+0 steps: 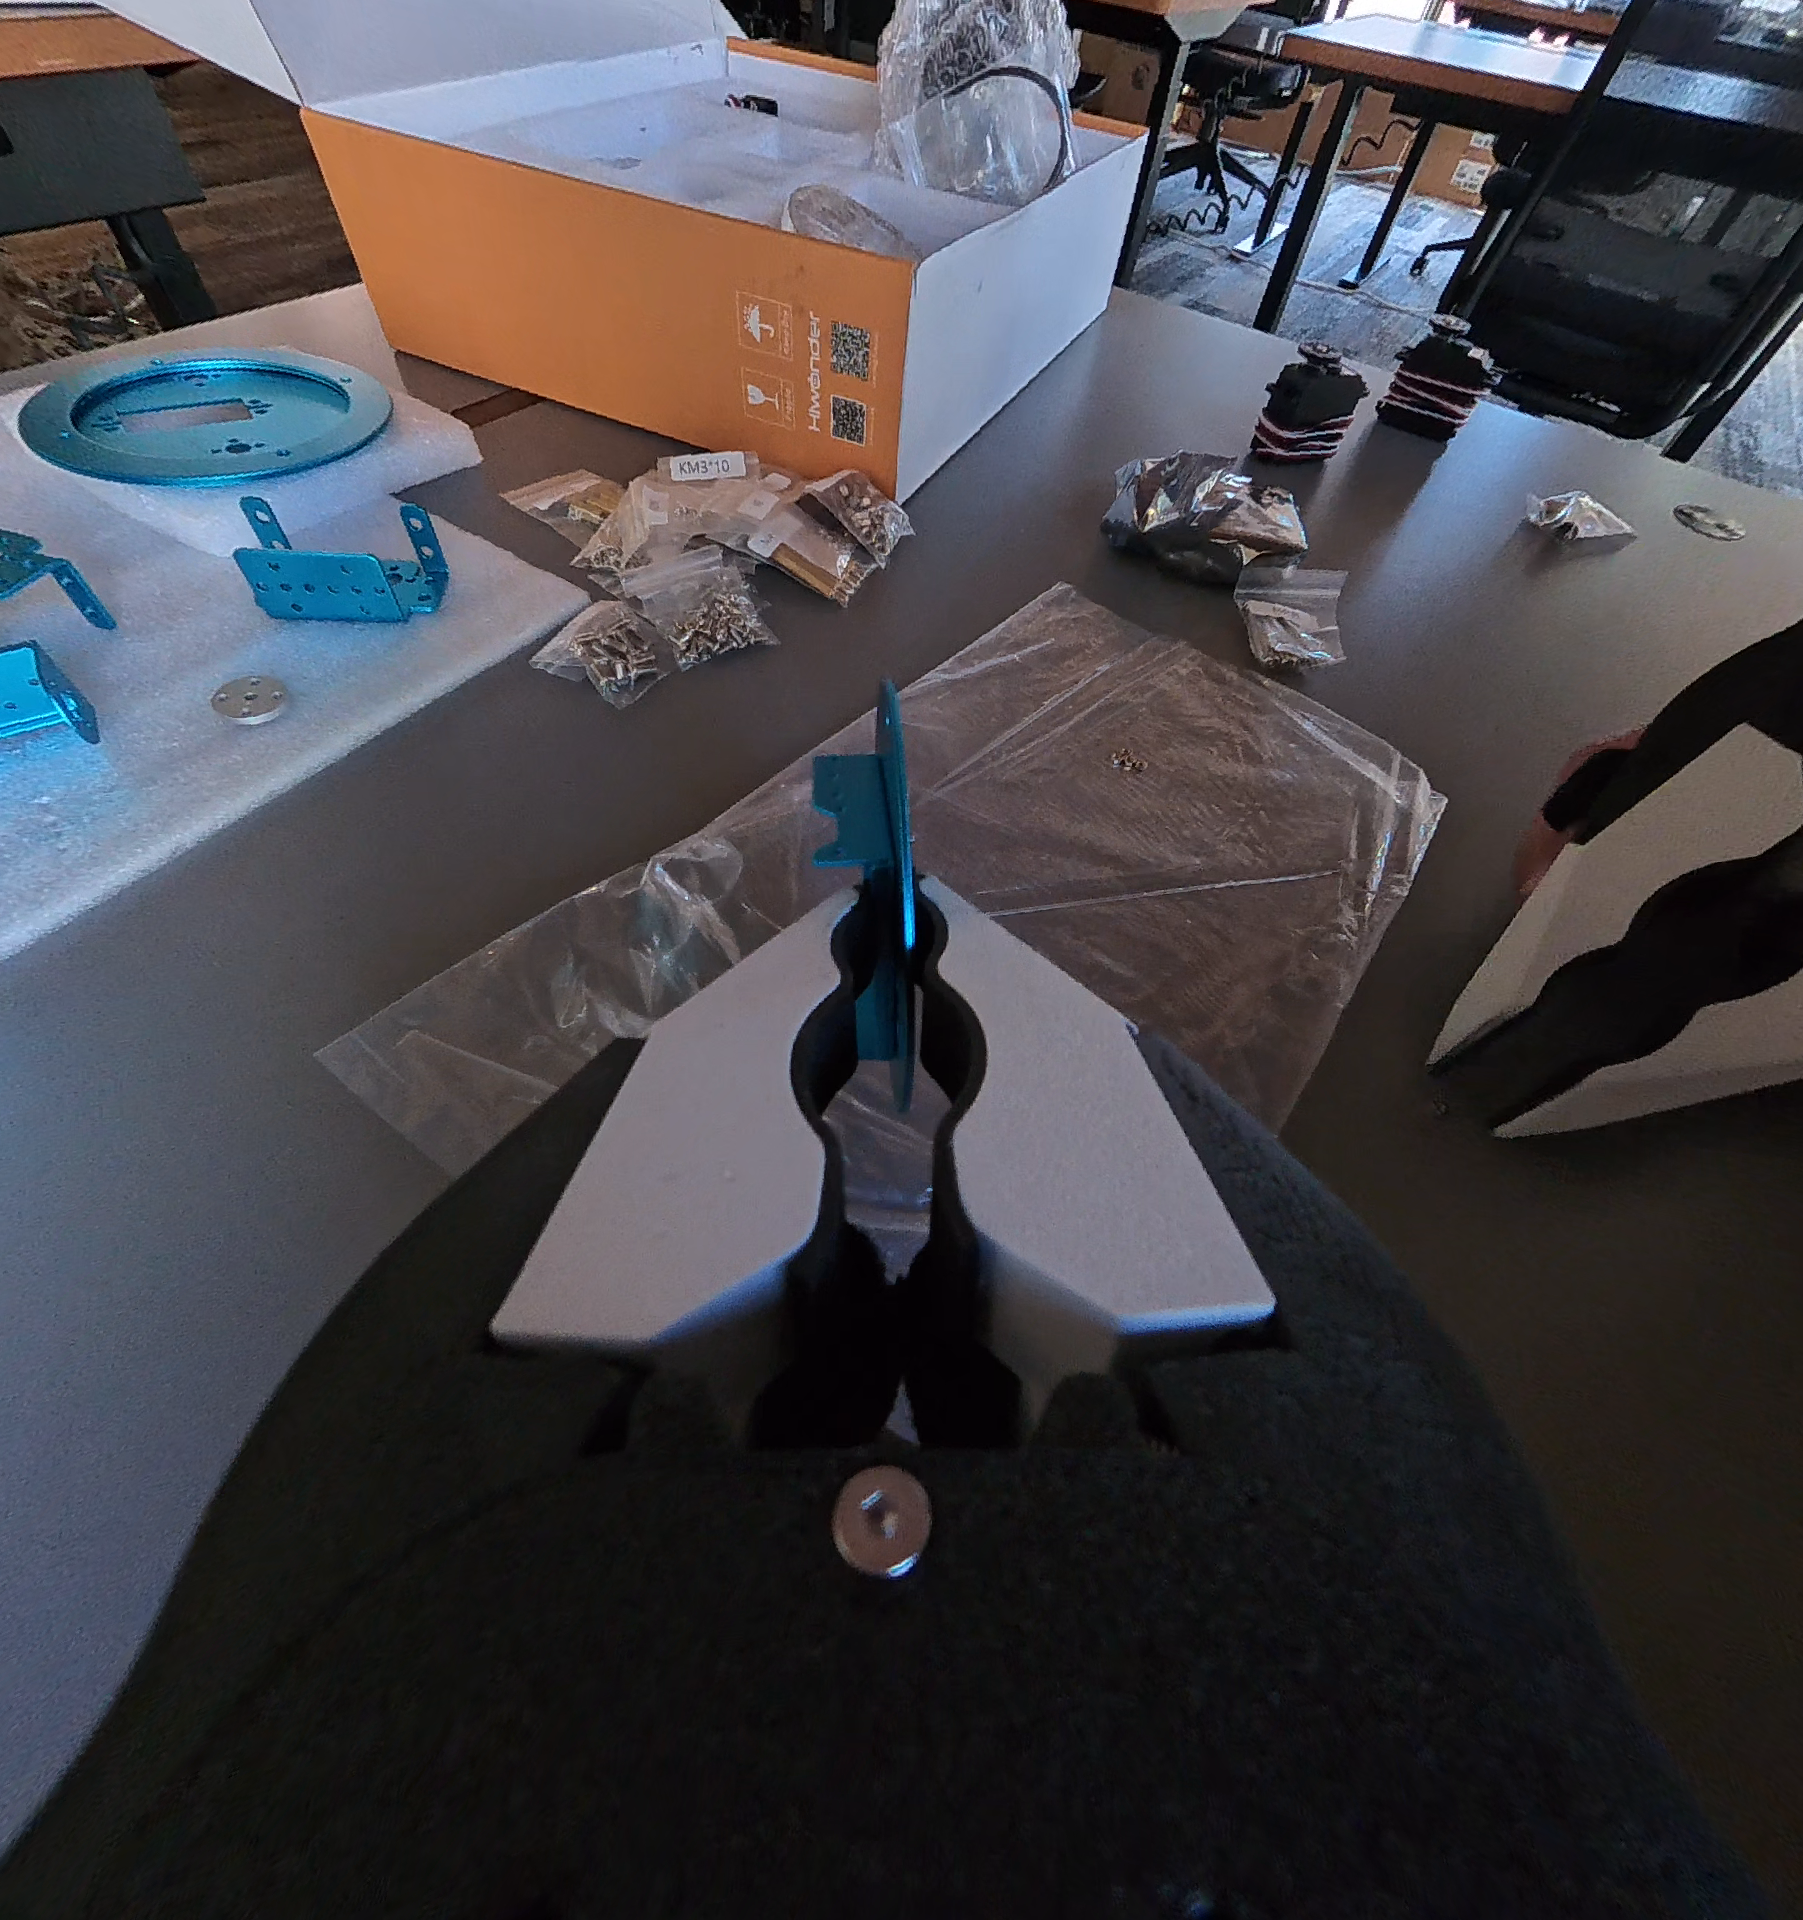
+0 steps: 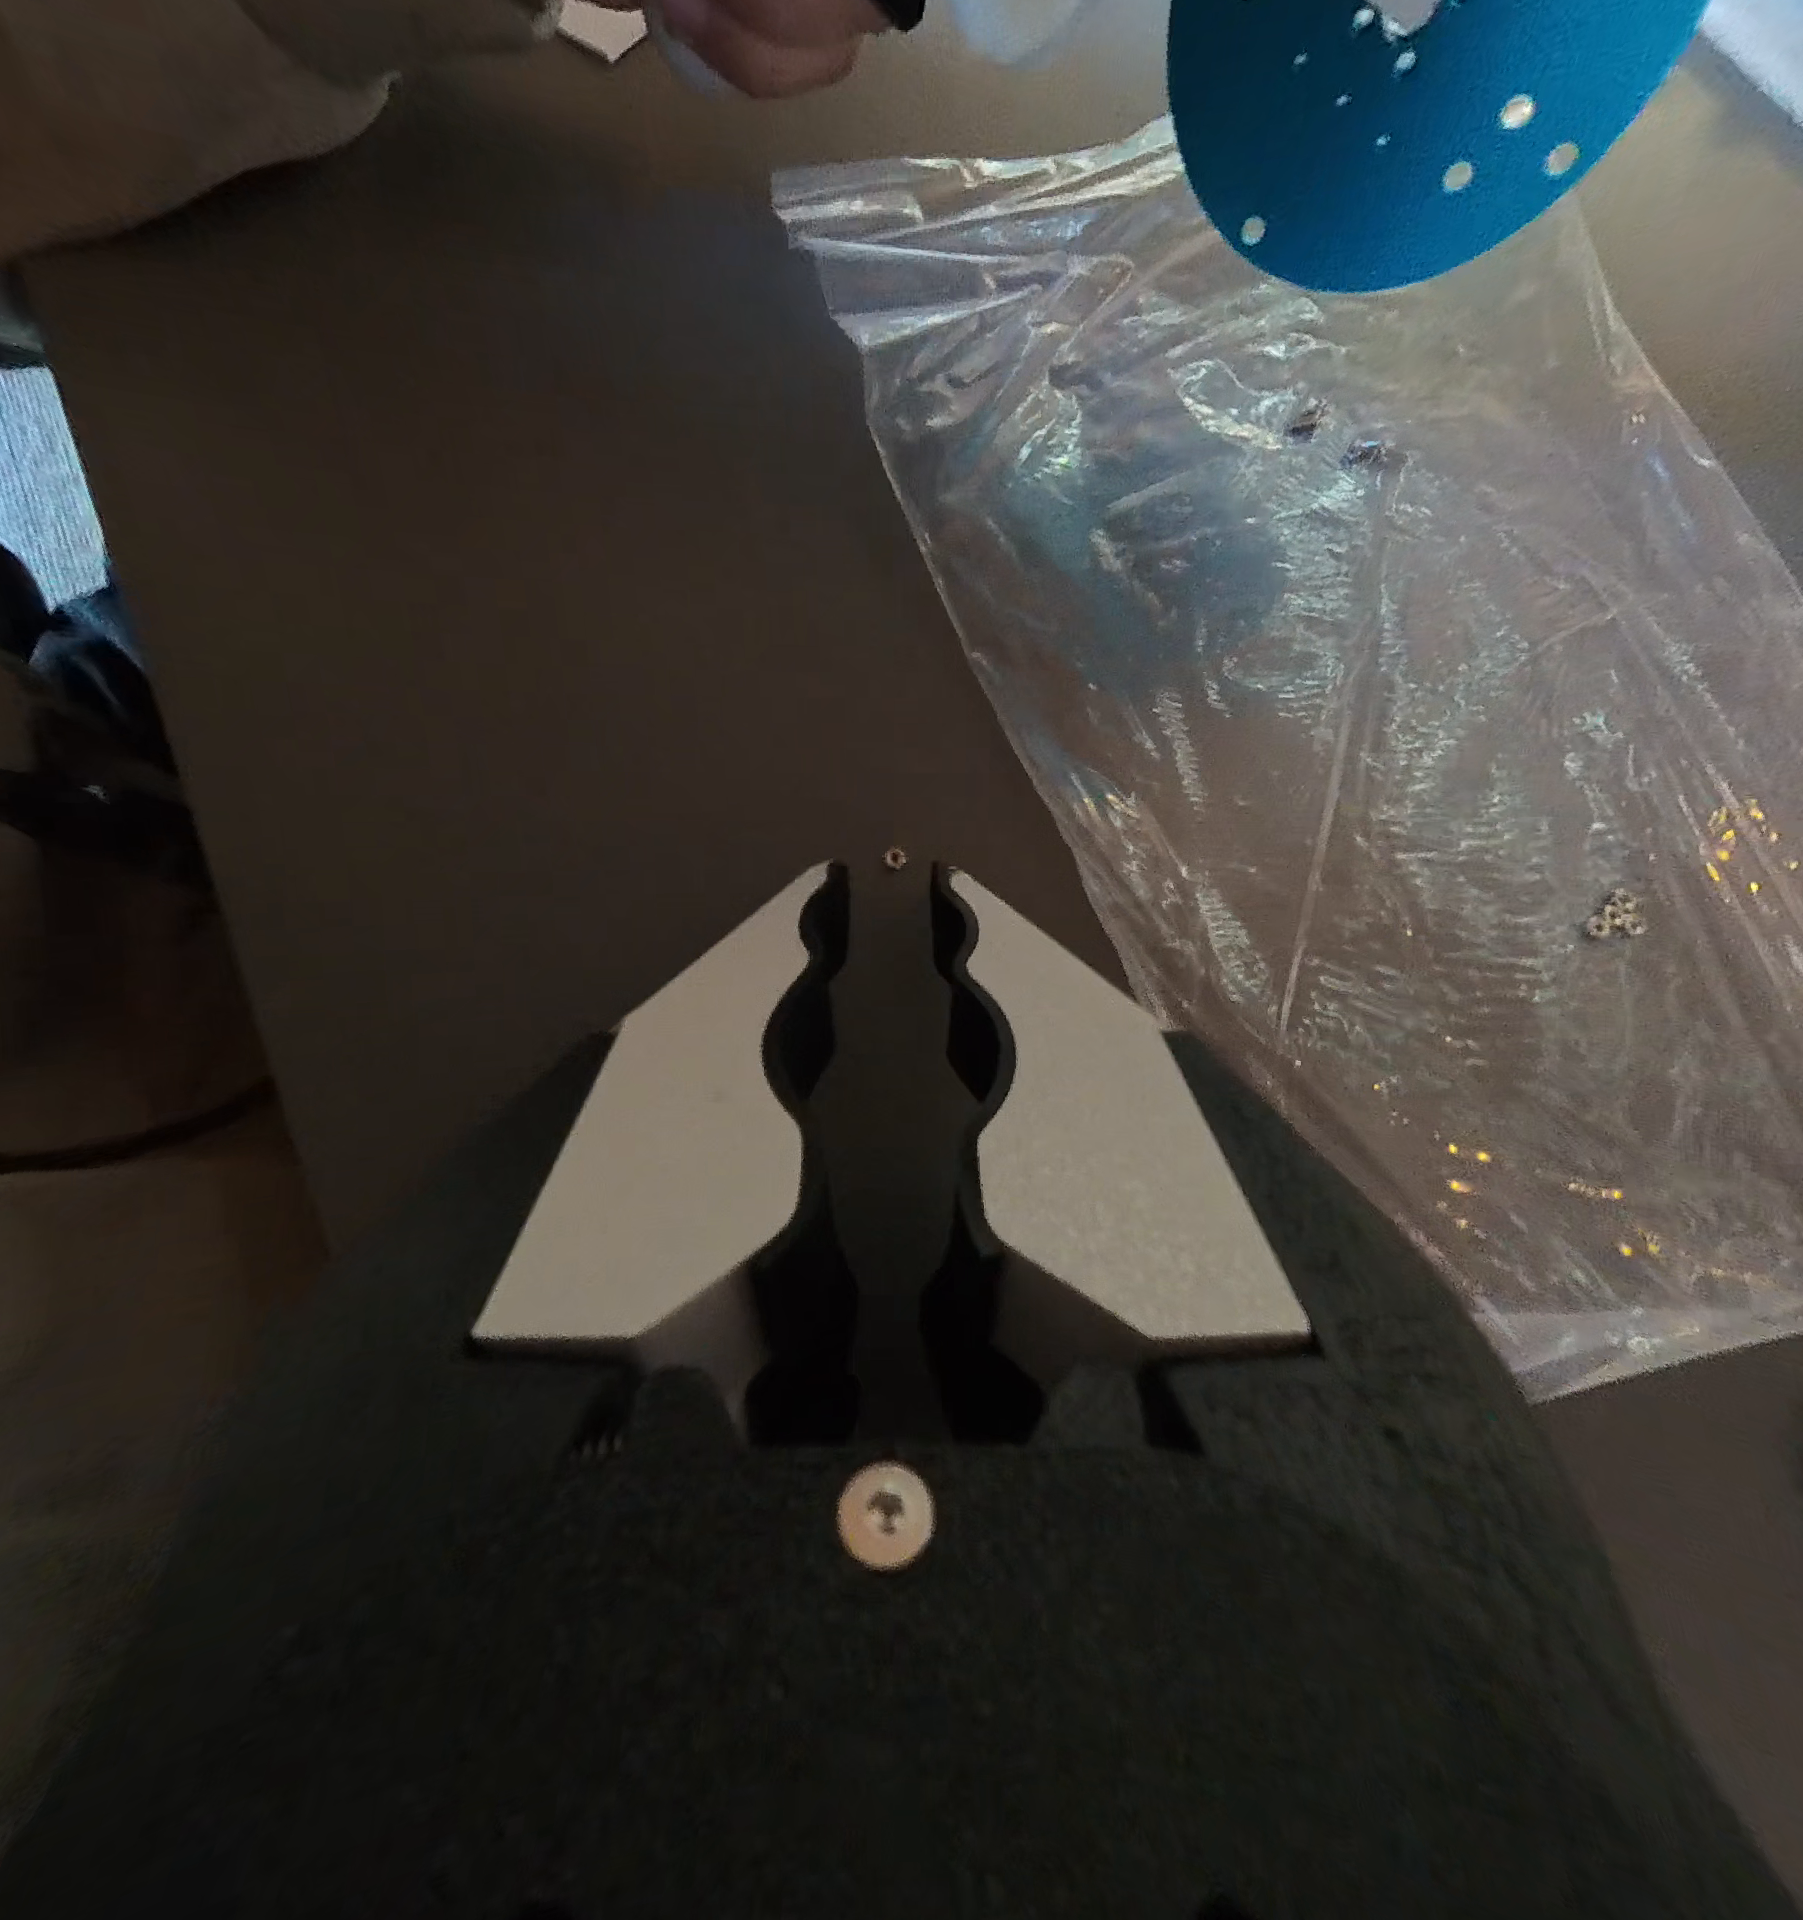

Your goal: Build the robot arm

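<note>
My left gripper is shut on a blue metal disc, held edge-on and upright above a clear plastic bag. A blue bracket is fixed to the disc's left face. The disc also shows at the top right of the right wrist view, with several holes in it. My right gripper is slightly open and low over the brown table. A tiny silver nut lies on the table just ahead of its tips. A few more nuts lie on the bag.
An open orange and white box stands at the back. Small bags of screws lie in front of it. A blue ring and blue brackets rest on white foam at the left. Two black servos stand at the back right. The gap from one gripper's tips to the other's is roughly 15 centimeters.
</note>
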